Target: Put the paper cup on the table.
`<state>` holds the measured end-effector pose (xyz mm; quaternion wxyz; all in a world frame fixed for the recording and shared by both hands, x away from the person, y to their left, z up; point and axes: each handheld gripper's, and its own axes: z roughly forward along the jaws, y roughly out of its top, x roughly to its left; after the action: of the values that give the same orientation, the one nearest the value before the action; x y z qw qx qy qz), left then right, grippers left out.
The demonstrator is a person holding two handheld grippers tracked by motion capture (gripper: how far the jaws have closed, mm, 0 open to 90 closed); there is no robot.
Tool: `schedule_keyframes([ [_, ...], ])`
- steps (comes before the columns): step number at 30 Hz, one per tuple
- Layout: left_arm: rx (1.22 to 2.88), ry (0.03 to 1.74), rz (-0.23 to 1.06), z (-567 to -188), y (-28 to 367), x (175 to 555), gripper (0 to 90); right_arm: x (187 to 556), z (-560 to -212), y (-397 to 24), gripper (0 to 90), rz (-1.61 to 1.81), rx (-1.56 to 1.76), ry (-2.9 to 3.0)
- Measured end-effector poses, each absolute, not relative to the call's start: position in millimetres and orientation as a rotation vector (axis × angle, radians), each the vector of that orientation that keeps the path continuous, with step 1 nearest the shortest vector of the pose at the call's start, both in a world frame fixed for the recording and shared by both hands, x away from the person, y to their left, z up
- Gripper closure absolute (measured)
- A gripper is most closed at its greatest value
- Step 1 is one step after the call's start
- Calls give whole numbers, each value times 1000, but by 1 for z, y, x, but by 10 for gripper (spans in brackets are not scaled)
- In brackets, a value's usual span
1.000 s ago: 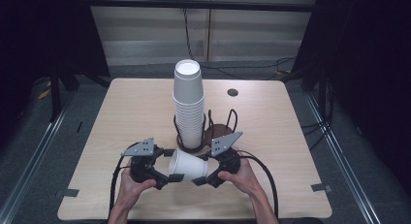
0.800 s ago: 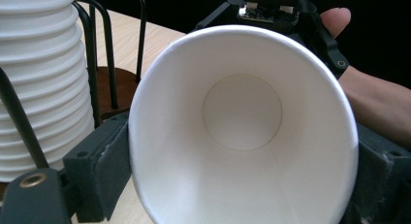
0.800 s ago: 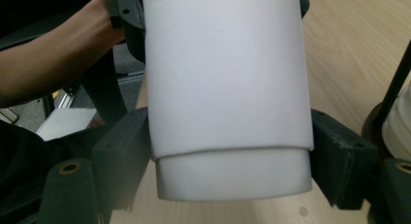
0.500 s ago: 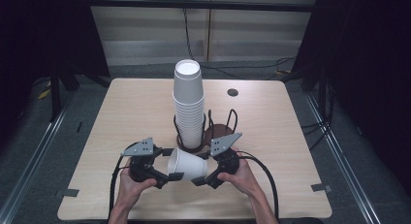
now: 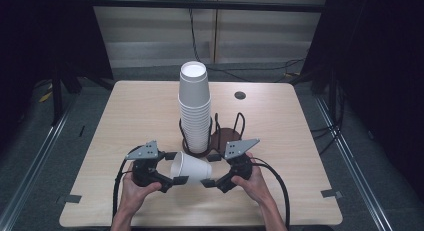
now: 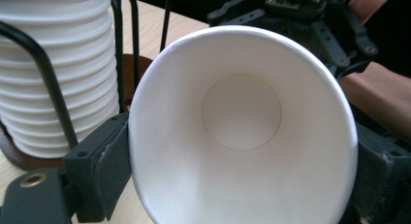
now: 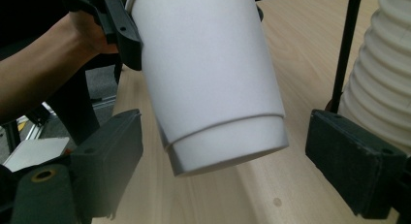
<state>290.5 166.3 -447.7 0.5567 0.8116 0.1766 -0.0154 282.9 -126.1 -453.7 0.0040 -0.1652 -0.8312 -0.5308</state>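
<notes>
A white paper cup (image 5: 190, 167) lies on its side in the air above the table's front, between both grippers. My left gripper (image 5: 173, 168) is shut on its rim end; in the left gripper view the cup's open mouth (image 6: 242, 136) faces the camera with a pad (image 6: 114, 168) pressed on each side. My right gripper (image 5: 210, 170) stands open around the cup's base end (image 7: 228, 146), with a gap on both sides. Behind them, a tall stack of white cups (image 5: 194, 106) stands in a black wire holder (image 5: 227, 136).
The wooden table (image 5: 125, 116) has a dark round cable hole (image 5: 240, 95) at the back right. The stack and holder wires stand close behind the grippers (image 6: 53, 88). Black frame posts and floor surround the table.
</notes>
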Motion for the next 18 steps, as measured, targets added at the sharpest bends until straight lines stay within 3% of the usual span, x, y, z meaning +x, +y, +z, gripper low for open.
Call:
schedule_keyframes([
  [18,1987,447,4,-442,176,283,111,275,-450,-139,132,-1816,-667,-2610],
])
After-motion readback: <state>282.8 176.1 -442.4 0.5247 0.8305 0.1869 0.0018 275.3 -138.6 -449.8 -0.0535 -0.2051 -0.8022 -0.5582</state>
